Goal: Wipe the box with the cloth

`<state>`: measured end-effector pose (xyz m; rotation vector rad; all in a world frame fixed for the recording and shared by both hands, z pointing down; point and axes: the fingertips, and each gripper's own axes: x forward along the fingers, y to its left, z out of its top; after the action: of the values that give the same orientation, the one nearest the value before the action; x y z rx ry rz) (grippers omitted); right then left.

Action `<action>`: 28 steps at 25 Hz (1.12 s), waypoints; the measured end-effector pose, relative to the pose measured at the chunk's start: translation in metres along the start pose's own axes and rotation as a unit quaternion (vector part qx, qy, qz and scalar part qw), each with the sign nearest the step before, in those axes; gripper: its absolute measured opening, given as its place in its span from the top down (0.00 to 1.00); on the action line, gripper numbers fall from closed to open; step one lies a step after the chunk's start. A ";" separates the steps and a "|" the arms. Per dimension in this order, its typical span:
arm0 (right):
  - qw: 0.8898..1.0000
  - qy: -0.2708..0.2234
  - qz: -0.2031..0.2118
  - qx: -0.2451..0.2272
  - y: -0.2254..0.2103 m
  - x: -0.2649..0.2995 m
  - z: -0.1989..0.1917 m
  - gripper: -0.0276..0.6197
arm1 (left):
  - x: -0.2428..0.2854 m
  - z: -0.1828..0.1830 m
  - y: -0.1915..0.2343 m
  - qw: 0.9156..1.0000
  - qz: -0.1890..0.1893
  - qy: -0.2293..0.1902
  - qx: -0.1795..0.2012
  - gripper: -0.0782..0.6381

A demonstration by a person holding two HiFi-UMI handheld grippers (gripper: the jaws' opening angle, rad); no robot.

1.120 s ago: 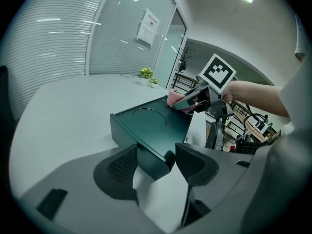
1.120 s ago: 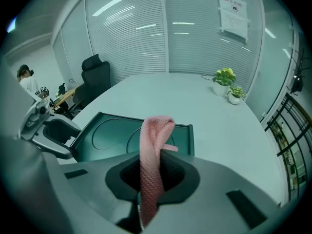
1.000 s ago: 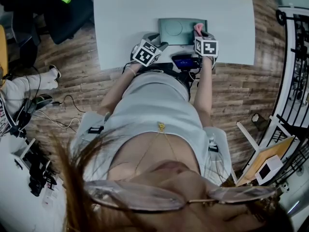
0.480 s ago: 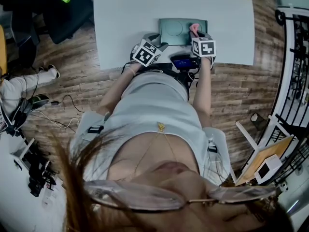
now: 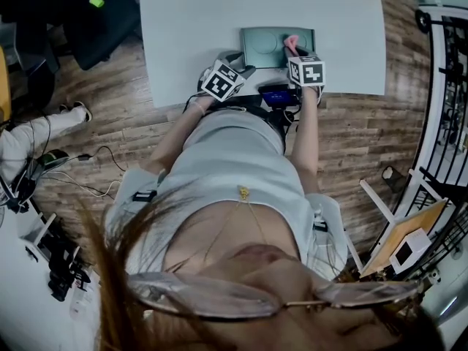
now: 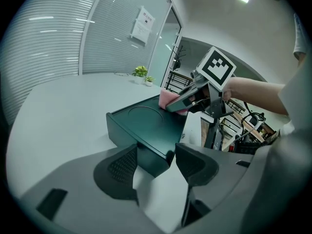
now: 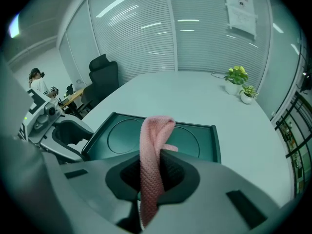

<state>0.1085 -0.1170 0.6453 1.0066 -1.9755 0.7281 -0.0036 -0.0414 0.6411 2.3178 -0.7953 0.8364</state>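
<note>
Head view: we saw the box (image 5: 276, 47) on the table (image 5: 183, 20). The L gripper (image 5: 238, 63) was at the box's near-left corner, and the R gripper (image 5: 296, 50) was over its right part w/ the cloth (image 5: 291, 42).
L gripper view: the jaws pinched the box's near corner.
R gripper view: the jaws were closed on the cloth, which stood up above the box. Plants (image 7: 237, 79) sat well beyond the box.
</note>
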 end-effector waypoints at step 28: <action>0.998 -0.003 0.064 0.013 0.057 0.013 0.015 0.90 | 0.003 -0.001 -0.011 0.999 -0.031 0.009 0.015 0.55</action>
<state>0.0499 -0.1033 0.6409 0.9039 -2.0563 0.8228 0.0055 -0.0342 0.6400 2.3460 -0.7030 0.8464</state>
